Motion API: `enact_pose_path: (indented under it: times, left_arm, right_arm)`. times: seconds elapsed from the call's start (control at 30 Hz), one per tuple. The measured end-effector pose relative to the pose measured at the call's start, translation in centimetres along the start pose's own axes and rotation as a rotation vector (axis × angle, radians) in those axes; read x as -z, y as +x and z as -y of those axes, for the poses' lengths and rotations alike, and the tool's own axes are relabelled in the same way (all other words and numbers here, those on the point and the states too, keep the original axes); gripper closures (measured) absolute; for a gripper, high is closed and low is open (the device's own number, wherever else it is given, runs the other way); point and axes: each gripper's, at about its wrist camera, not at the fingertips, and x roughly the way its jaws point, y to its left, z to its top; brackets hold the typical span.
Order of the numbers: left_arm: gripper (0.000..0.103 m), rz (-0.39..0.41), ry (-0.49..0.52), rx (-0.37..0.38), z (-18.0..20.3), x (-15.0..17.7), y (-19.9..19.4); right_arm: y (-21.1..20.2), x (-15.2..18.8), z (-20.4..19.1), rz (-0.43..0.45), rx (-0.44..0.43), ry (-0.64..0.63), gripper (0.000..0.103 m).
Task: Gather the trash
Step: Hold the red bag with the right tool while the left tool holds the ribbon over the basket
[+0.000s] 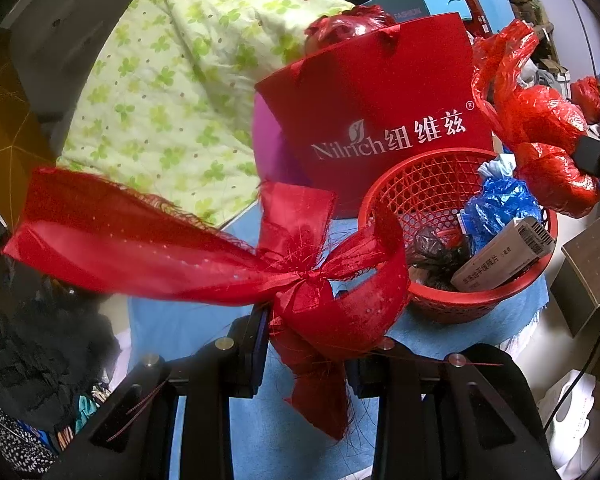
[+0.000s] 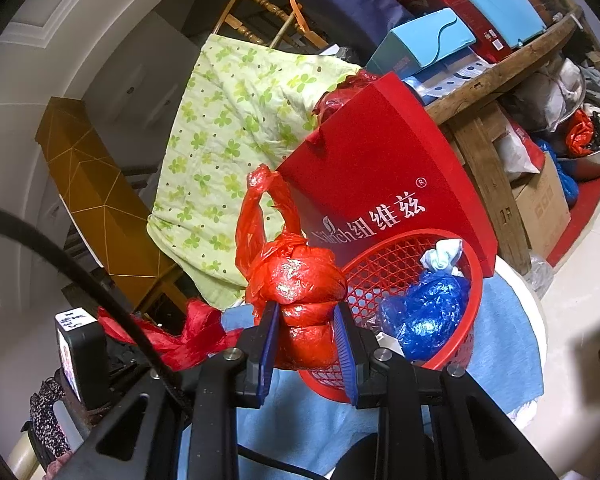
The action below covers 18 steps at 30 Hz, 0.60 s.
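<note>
**A:** What do your jaws have?

**B:** Your left gripper (image 1: 306,344) is clamped on one frayed red ribbon bow (image 1: 300,276), pinched below the knot, with its long tail spreading off to the left. Your right gripper (image 2: 306,344) is clenched on one knotted red plastic bag (image 2: 300,300), its twisted handles standing up above the blue pads.

**A:** Where does that put the trash?

**B:** Both pieces hang just beside the one red mesh basket (image 1: 452,308), which sits on a blue cloth (image 1: 420,340); the bow is at its left rim, the bag at its near rim in the right wrist view.

**A:** What is in the basket already?

**B:** You can count one crumpled blue plastic bag (image 2: 424,312), one white wad of tissue (image 2: 444,256), one long cardboard box with a barcode (image 1: 504,256) and one dark crinkled wrapper (image 1: 440,248).

**A:** And behind it?

**B:** One red "Nilrich" paper bag (image 1: 380,92) stands touching the basket's far side, with one green clover-print quilt (image 1: 172,92) to its left.
</note>
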Motion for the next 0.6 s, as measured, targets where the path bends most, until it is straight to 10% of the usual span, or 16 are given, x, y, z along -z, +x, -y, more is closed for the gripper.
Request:
enact_pose_path:
  times: [0.6]
  left_arm:
    - [0.069,-0.017,-0.035,0.011,-0.7,0.0,0.9]
  right_arm:
    - [1.3,-0.3,-0.6,-0.018,-0.003,-0.03,0.073]
